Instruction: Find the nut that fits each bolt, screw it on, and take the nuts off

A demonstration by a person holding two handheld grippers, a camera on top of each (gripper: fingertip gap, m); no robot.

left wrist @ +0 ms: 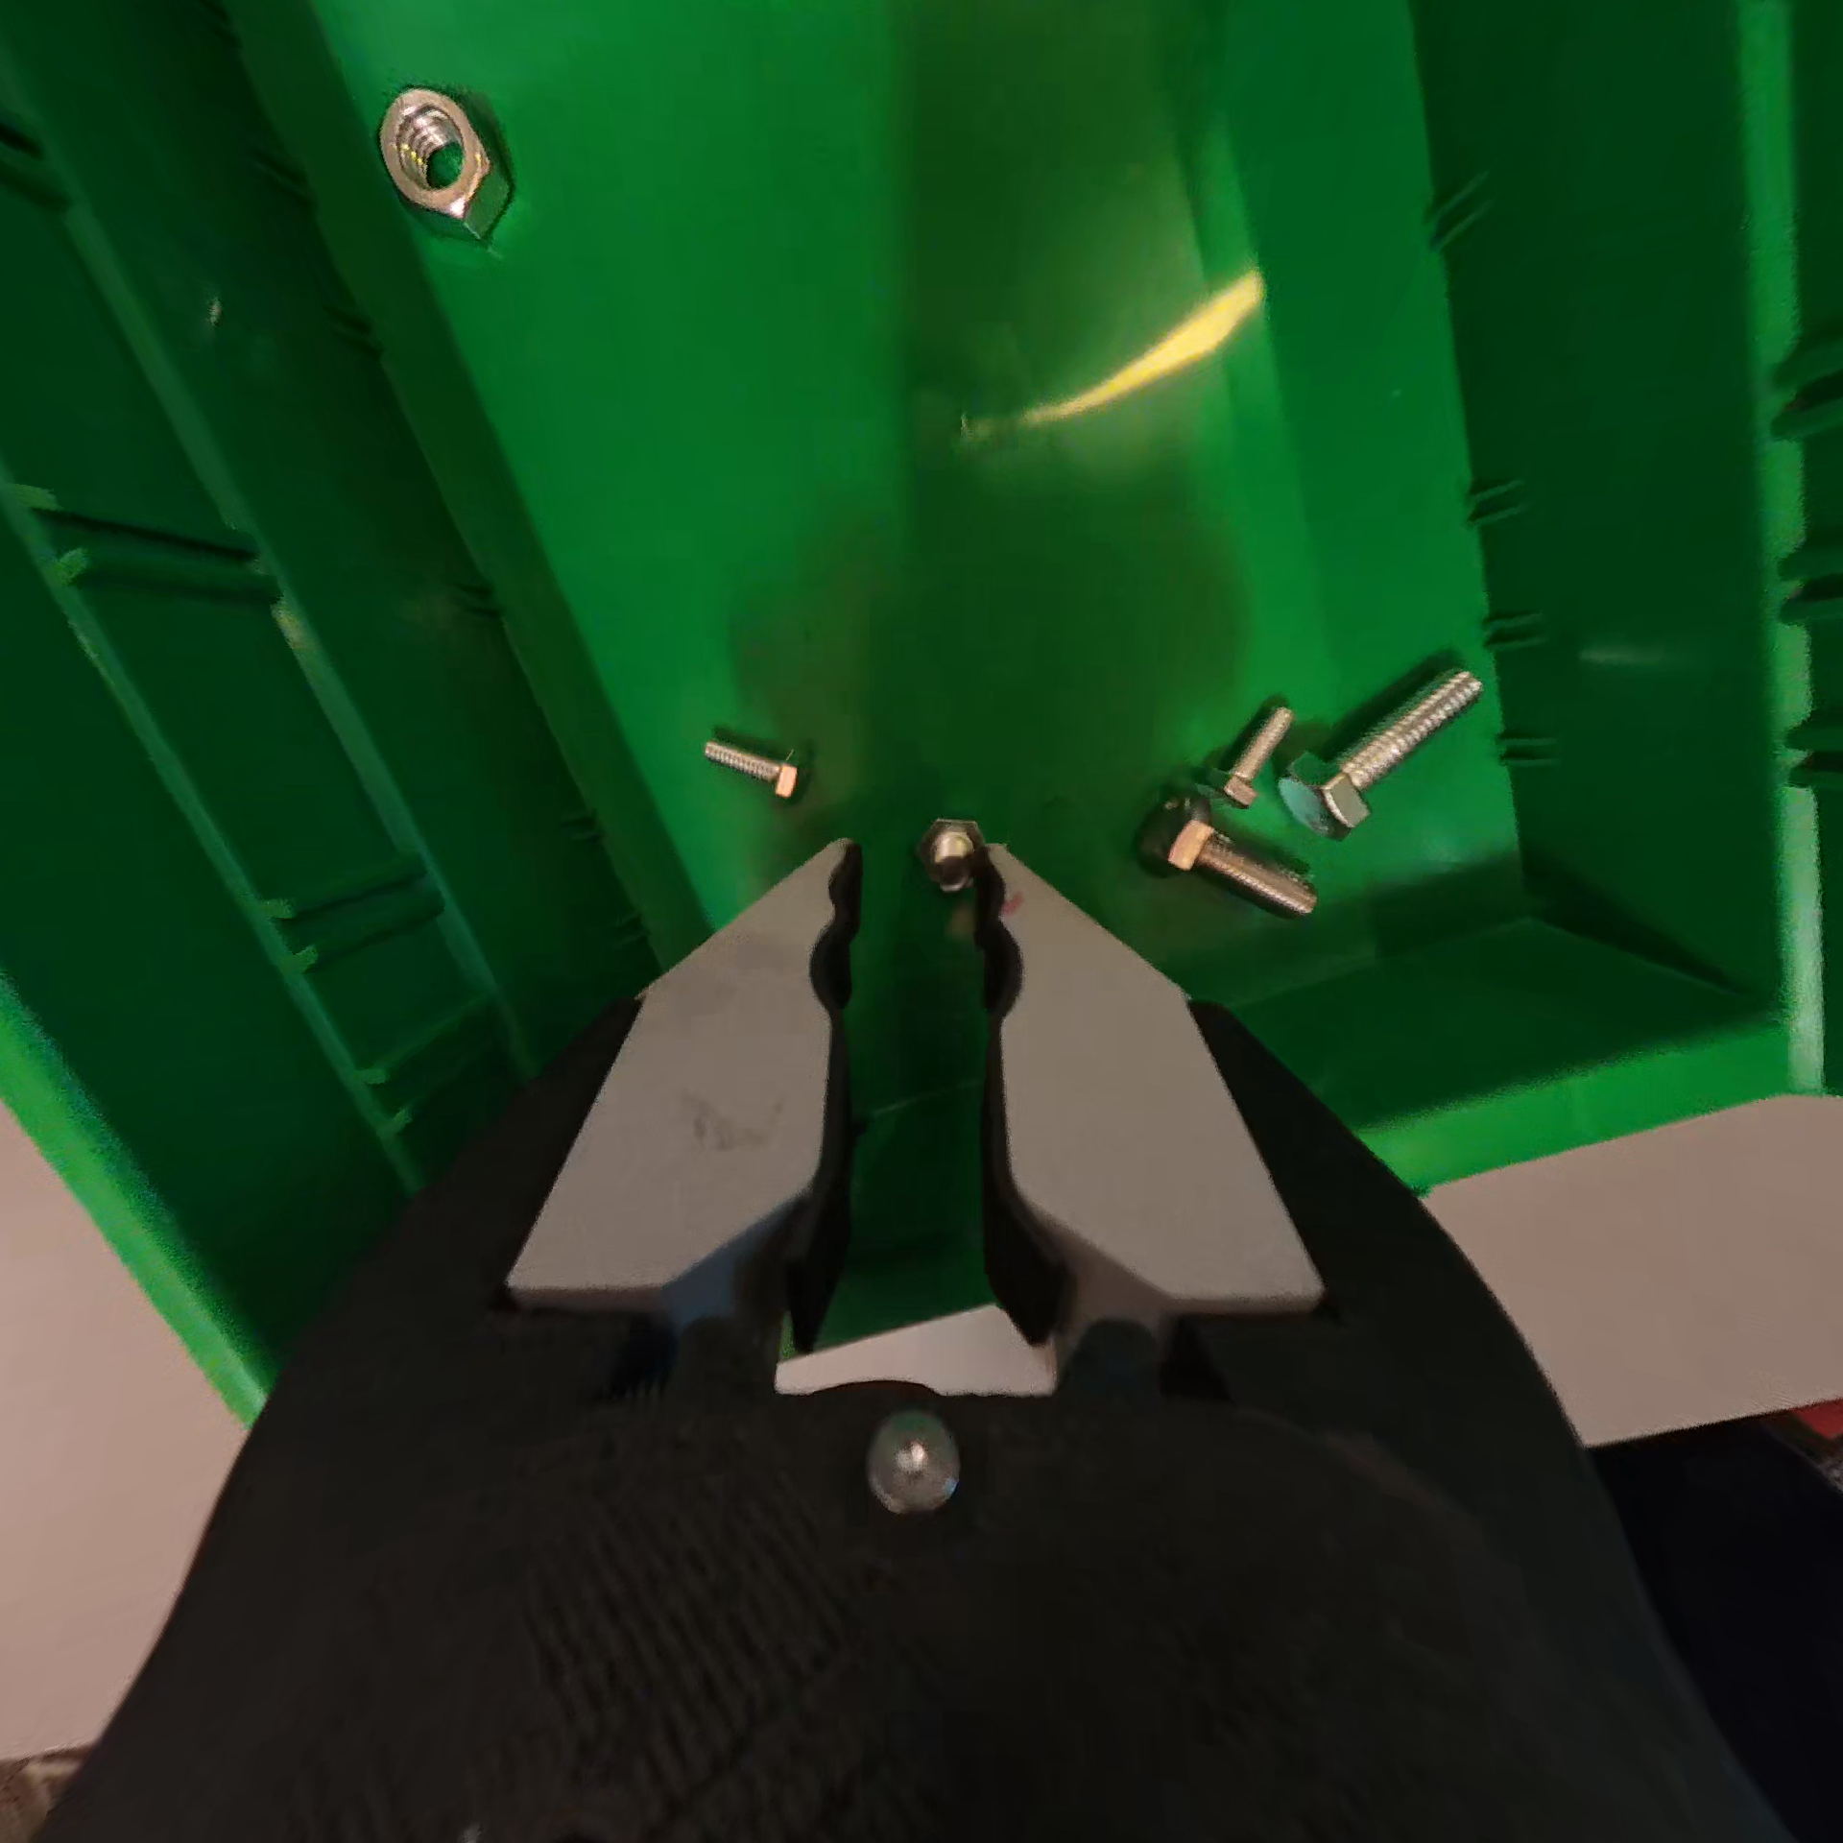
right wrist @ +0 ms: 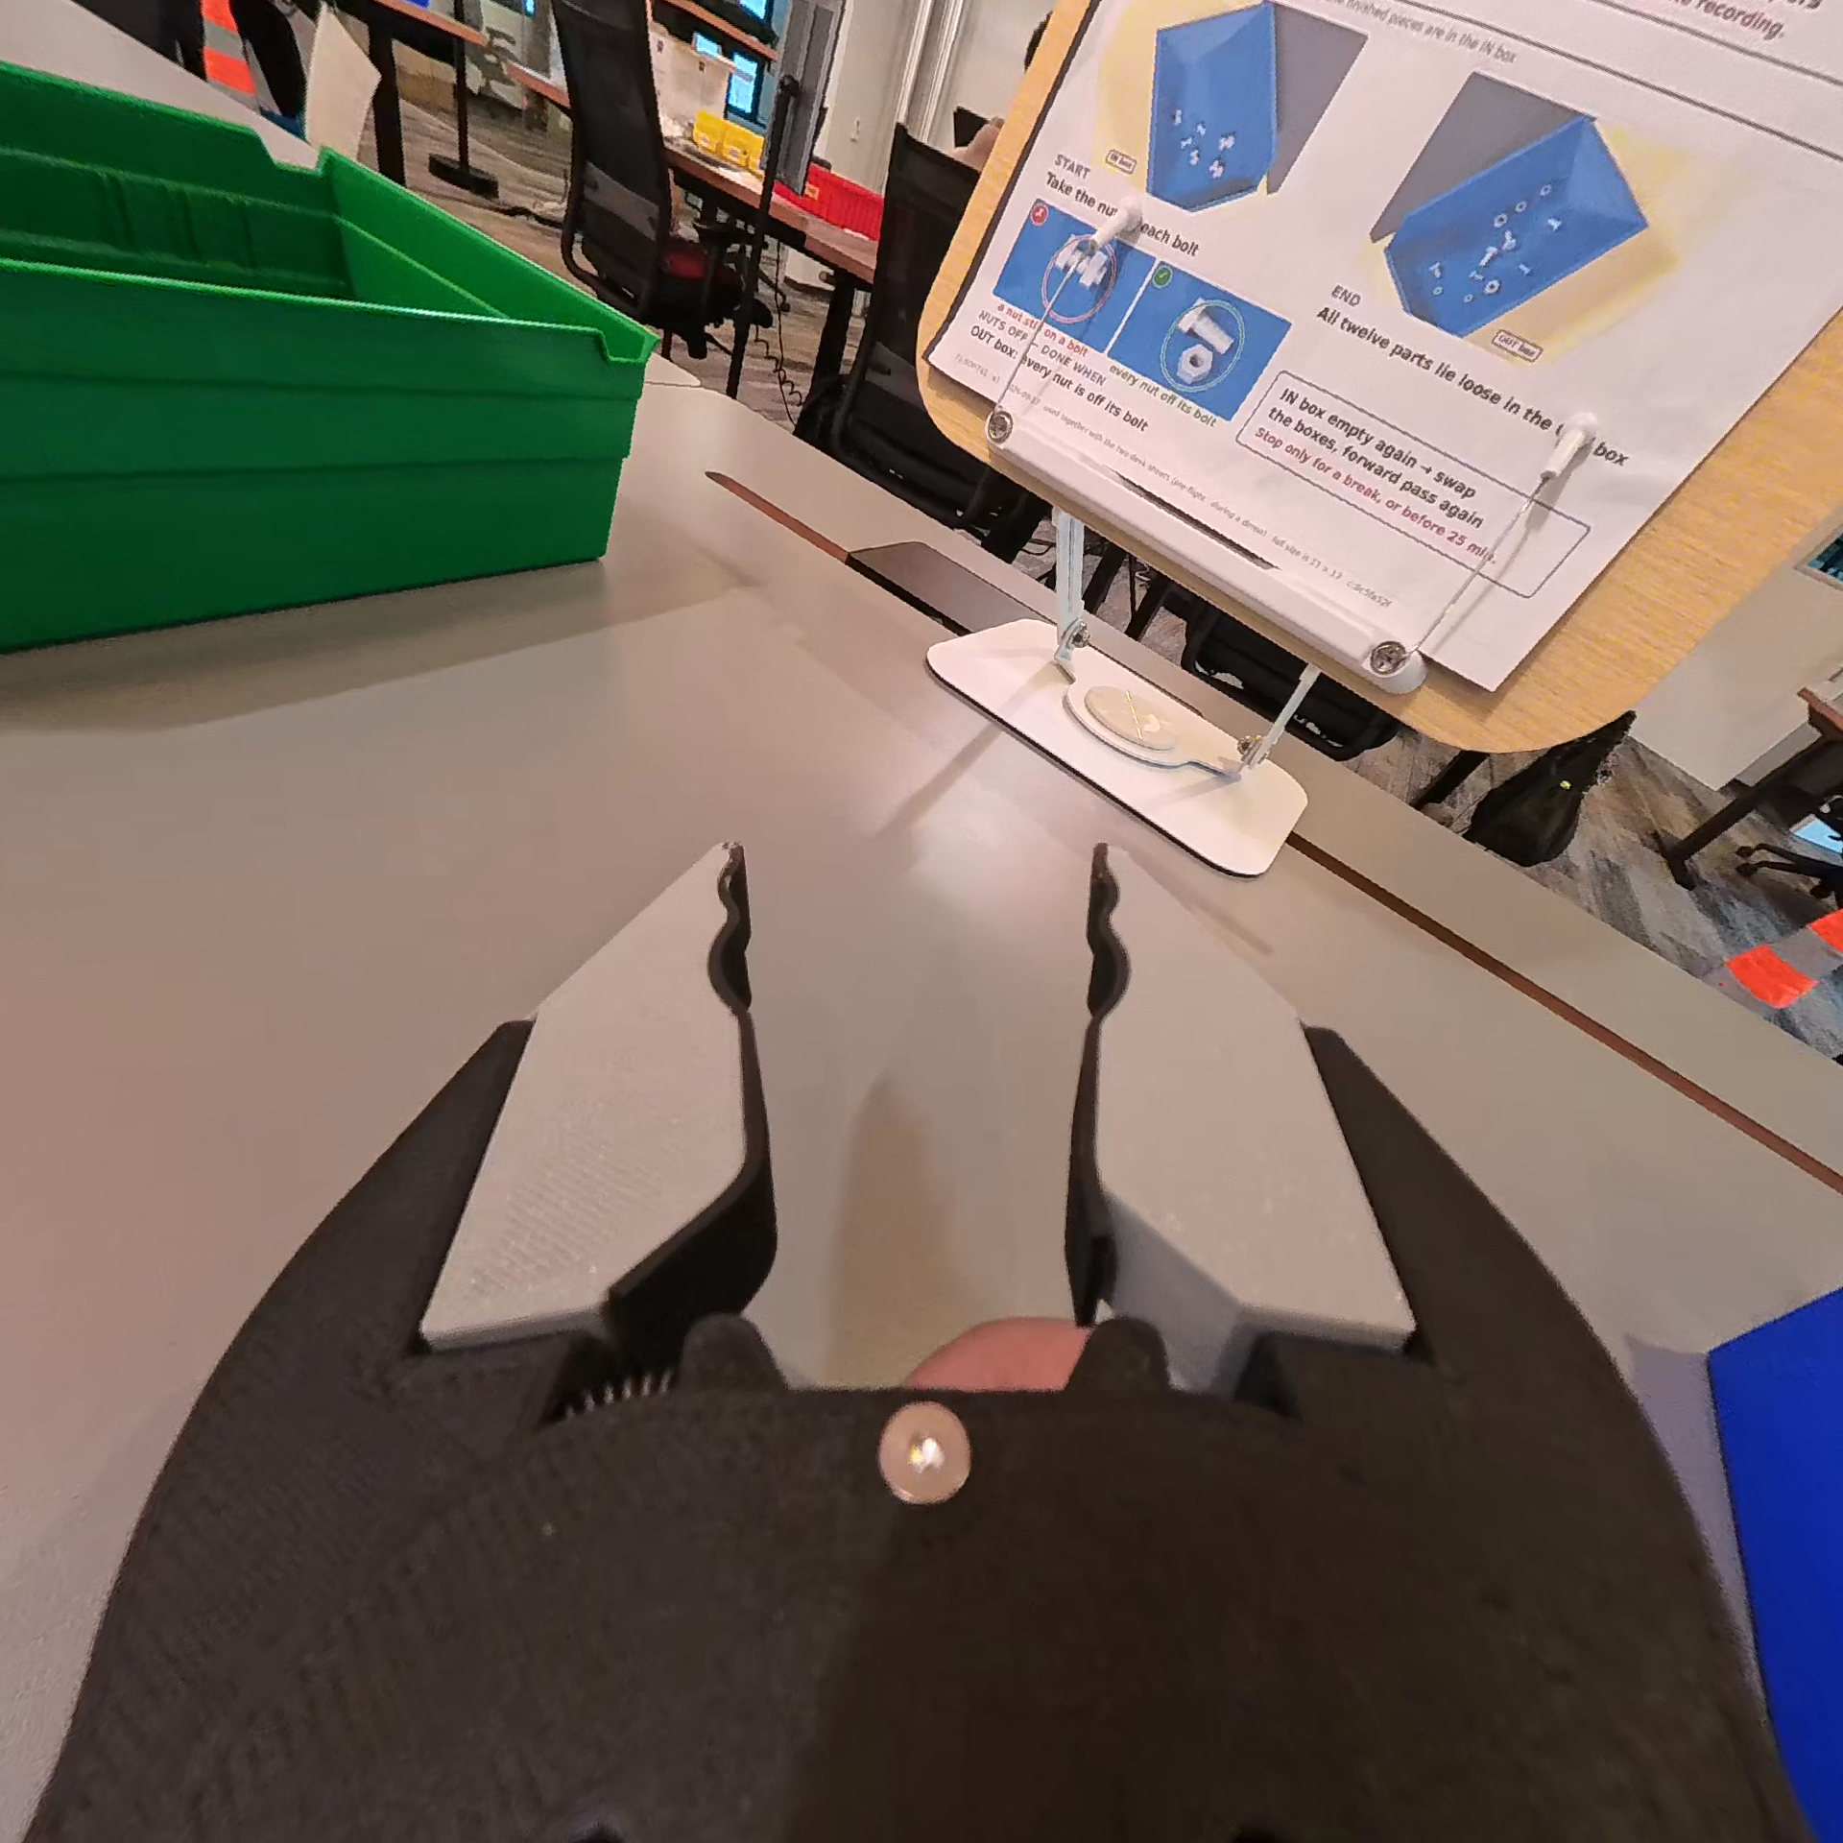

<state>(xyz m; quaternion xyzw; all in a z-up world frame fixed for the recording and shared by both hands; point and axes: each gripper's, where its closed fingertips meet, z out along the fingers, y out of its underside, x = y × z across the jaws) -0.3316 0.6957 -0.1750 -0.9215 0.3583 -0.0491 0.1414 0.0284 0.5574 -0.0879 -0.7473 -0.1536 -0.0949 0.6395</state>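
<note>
In the left wrist view, my left gripper reaches down into a green bin, its jaws apart. A small silver bolt, seen end-on, lies on the bin floor between the tips, close to the right fingertip; the left one is clear of it. Another small bolt lies just left of the tips. Three bolts lie to the right: a small one, a long one and a medium one. A large hex nut lies far up left. My right gripper is open and empty above the grey table.
The green bin stands at the left of the right wrist view. An instruction sheet on a wooden board with a white stand is at the table's far edge. A blue thing shows at the right edge. Chairs and desks stand behind. The tips of one gripper are about 40 centimeters away from the tips of the other. The left tips stand about 12 centimeters off the large hex nut.
</note>
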